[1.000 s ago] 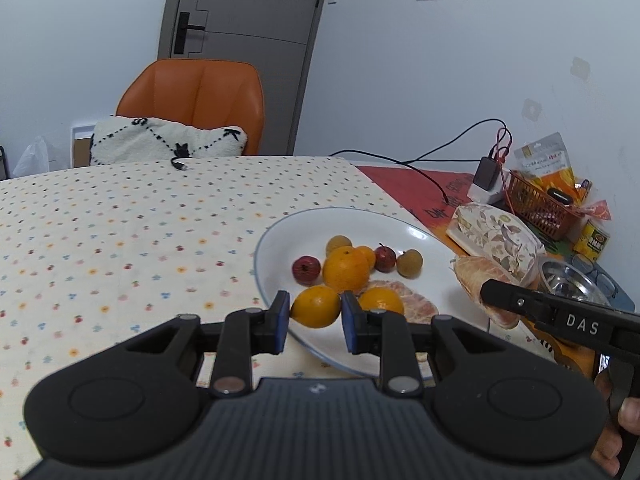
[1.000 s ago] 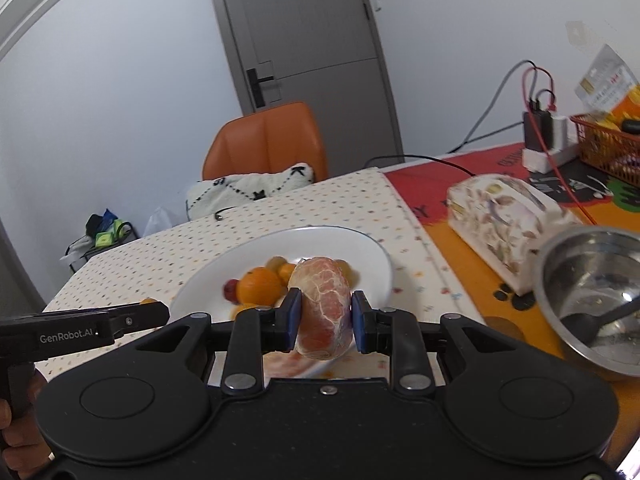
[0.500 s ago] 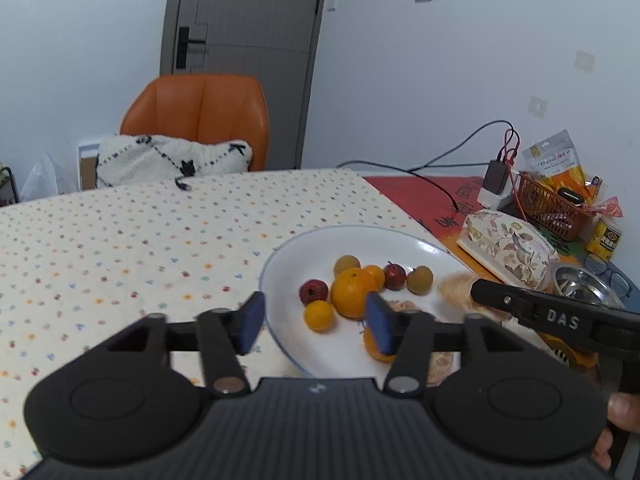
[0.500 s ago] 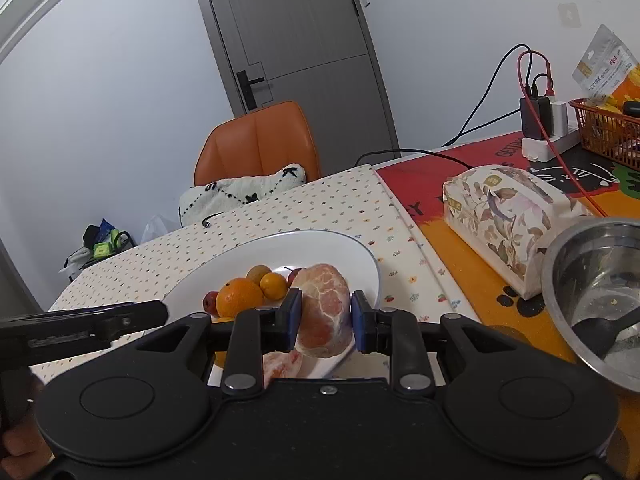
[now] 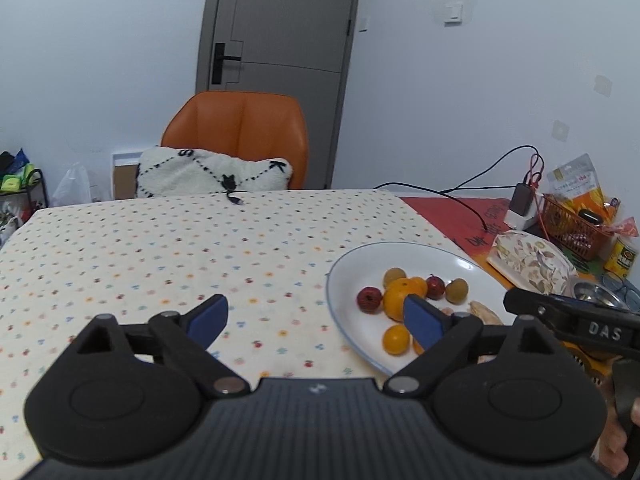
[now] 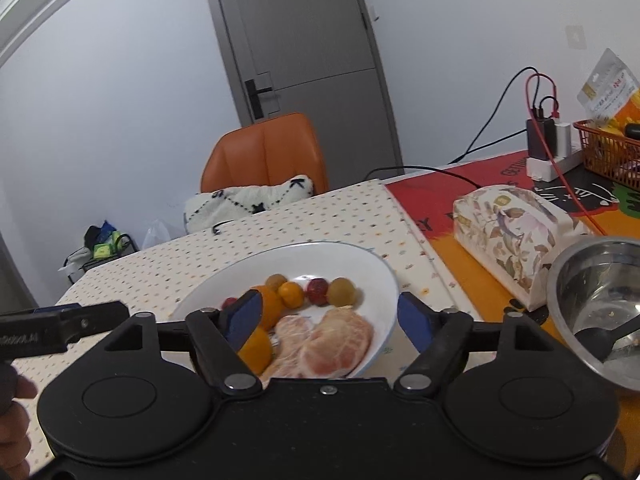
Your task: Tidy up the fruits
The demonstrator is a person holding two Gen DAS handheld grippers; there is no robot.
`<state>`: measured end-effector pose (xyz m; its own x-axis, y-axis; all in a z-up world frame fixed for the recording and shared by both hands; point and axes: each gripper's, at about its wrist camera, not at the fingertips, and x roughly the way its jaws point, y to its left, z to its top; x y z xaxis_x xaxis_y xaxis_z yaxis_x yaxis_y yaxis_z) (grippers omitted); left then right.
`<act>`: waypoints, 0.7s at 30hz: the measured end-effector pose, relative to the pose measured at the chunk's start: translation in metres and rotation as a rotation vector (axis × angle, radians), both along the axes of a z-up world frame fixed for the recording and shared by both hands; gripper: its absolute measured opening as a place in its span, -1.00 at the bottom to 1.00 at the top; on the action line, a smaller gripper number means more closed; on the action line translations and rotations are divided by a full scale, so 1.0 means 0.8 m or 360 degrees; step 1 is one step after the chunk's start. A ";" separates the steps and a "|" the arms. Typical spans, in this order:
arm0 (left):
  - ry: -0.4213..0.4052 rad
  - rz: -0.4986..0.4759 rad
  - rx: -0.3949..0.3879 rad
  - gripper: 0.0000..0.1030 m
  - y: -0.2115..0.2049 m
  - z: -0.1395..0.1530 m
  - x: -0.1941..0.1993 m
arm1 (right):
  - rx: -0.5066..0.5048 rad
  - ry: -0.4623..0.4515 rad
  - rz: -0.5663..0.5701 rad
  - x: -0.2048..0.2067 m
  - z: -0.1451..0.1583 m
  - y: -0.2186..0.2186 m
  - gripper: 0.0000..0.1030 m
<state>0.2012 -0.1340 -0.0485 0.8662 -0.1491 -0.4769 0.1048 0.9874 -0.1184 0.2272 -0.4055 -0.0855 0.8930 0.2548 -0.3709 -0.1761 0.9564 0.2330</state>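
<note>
Now: fruit [image 6: 324,336] on white plate [image 6: 384,276], peeled halves nearest; plate on dotted cloth [image 5: 160,248]. Right gripper [image 6: 328,316] jaws just sprang apart, nothing gripped. Left gripper [image 5: 316,316] jaws just widened, empty. Steel bowl [image 6: 560,280] right; orange chair [image 5: 240,132], grey door [image 5: 280,40] behind.

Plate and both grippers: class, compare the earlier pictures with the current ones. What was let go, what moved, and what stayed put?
The left gripper has just opened, letting go of the small orange, which now lies on the plate, and pulled back. The right gripper has just opened too, leaving the peeled grapefruit on the plate between its fingers. The other small fruits, tissue box and bowl stayed put.
</note>
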 end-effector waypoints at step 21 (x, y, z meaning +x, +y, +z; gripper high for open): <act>0.0074 0.0153 0.0088 0.98 0.073 0.038 -0.065 | -0.0037 0.0063 0.0176 -0.061 0.037 0.060 1.00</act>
